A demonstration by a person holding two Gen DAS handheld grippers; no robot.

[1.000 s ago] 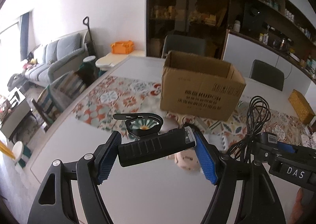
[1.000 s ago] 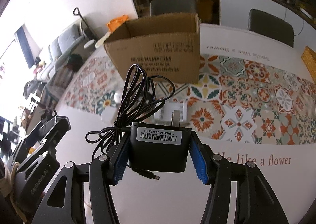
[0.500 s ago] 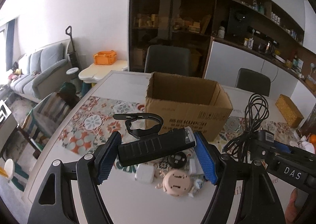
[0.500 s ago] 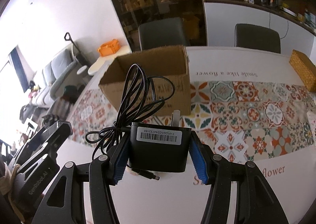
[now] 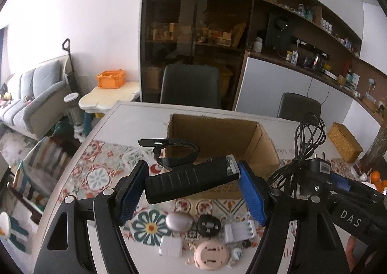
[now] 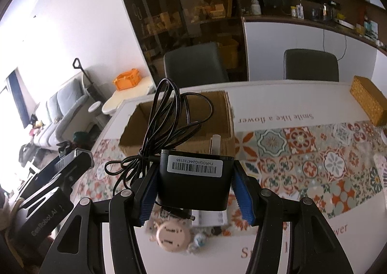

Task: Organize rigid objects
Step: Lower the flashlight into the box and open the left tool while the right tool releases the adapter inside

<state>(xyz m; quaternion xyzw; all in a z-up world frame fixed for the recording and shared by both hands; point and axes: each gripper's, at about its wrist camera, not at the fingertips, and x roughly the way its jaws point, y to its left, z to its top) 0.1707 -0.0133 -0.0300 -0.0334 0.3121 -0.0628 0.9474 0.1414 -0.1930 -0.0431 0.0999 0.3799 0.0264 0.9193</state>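
My left gripper [image 5: 193,189] is shut on a black bike light [image 5: 191,181] with a strap mount, held above the table in front of the open cardboard box [image 5: 263,150]. My right gripper [image 6: 196,189] is shut on a black power adapter [image 6: 194,182] whose coiled black cable [image 6: 174,117] loops up over the box [image 6: 227,114]. The right gripper also shows at the right of the left wrist view [image 5: 321,177]. Small items lie on the table below: a pink round plug [image 5: 211,255], a white charger [image 5: 170,249], a silver oval [image 5: 179,222], a black round part [image 5: 208,225].
A patterned runner [image 6: 314,160] covers the white table [image 6: 302,245]. A woven yellow box [image 6: 368,102] sits at the far right. Two dark chairs [image 6: 310,65] stand behind the table. A sofa [image 5: 29,102] and a side table with an orange crate [image 5: 111,78] are to the left.
Both grippers have risen and pulled back with their objects still held. The box now appears lower and its inside shows; the small items on the table have come into view.
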